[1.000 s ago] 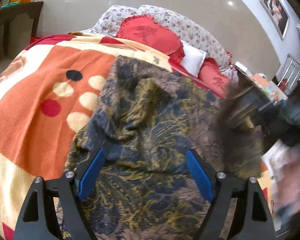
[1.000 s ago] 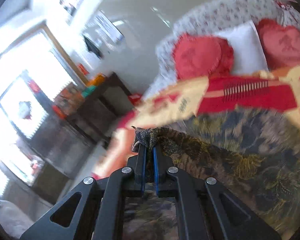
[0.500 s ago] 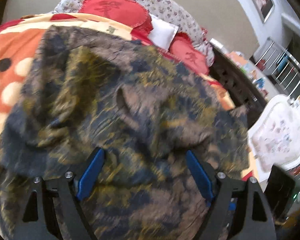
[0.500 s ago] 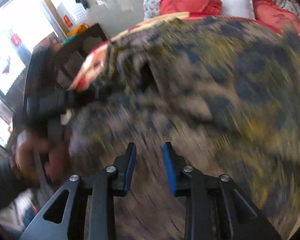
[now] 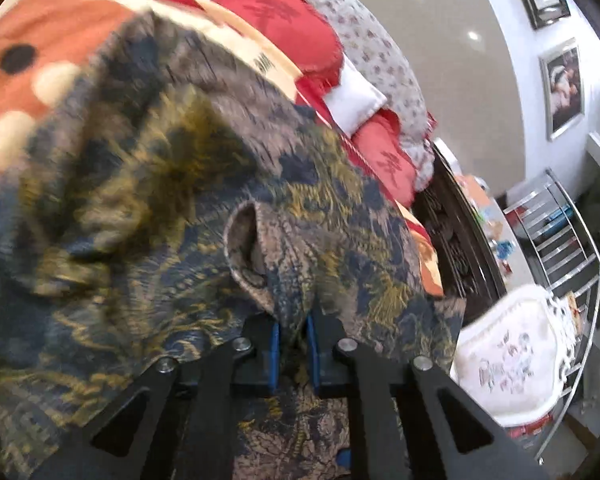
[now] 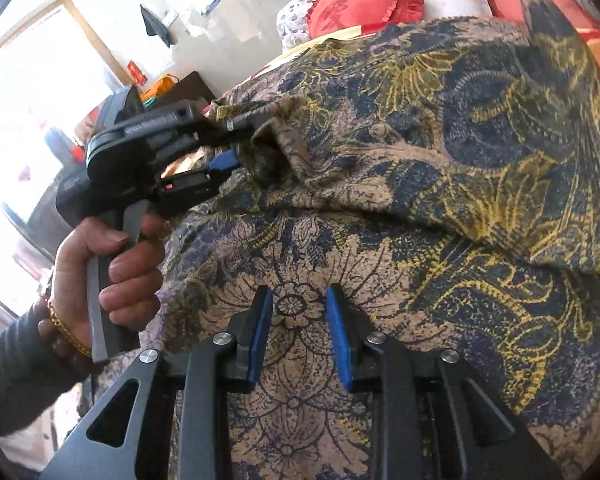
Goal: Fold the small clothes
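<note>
So the big change here: the left gripper had just snapped its jaws closed, and there was a bunched ridge of the patterned garment pinched right between the blue pads. A second before, those jaws stood wide over the cloth with nothing caught. From the right wrist view you could see the same gripper in the person's left hand, its tips at a folded edge of the fabric near the far left side.

The right gripper went the other way. It had been clamped on a corner of the cloth a second earlier, and had since let go; its pads sat partly open over the flat flowered part, with nothing squeezed between them.

My read is that one fold was laid down and released, and the left side had taken a fresh hold for the next one.

The garment lay spread across the orange blanket on the bed, red cushions beyond it.

Hard bits: the left view was smeared, so I couldn't tell what kind of garment it was, or how many layers the left jaws held, probably more than one. Its near edge ran out of both pictures.
</note>
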Demonstrator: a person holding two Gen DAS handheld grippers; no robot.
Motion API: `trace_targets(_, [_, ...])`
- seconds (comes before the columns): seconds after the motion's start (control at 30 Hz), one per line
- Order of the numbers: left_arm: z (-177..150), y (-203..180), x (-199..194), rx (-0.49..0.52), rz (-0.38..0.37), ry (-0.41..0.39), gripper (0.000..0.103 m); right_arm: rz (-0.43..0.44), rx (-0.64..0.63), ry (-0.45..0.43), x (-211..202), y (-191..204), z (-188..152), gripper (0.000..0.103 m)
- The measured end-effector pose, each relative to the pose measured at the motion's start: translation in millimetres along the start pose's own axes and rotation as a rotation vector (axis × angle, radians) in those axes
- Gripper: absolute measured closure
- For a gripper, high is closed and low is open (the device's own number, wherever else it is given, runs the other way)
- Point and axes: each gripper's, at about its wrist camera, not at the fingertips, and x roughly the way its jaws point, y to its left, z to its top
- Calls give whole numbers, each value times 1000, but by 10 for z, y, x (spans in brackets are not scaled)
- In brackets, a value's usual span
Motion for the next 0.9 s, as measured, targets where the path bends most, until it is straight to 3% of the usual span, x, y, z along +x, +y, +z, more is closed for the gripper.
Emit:
trace_targets(0.13, [185,-183,-420,91,37,-12,93,-10,-8,0,19,40,-19,65])
trace_targets(0.27, [383,-150,-683,163,113,58,93,-12,-9,0,-10,2,7,65])
trace_targets(0.3, [442,-144,-739,222,187,67,93,-10,-7,0,-42,-3,-2,65])
trace_targets(0.43, [536,-80,-797,332,322,103,93,-3,-1,0,-91,-18,-29,65])
trace_targets(0.53, [438,27,-575,423,399,233,92,-4,-2,1,-113,-26,-32,65])
trace_targets(0.6, [318,69,-409,513,502,279,79,-3,-1,1,-104,-30,-31,65])
trace_targets(0.7, [211,17,-510,590,584,205,57,-15,9,7,-143,-21,-26,65])
trace_targets(0.77, [192,-23,-645,592,590,144,51,-68,-2,-19,-321,44,-15,65])
trace_targets(0.9, [231,-72,-955,513,538,-16,45,-203,-35,-193,-752,66,296,65])
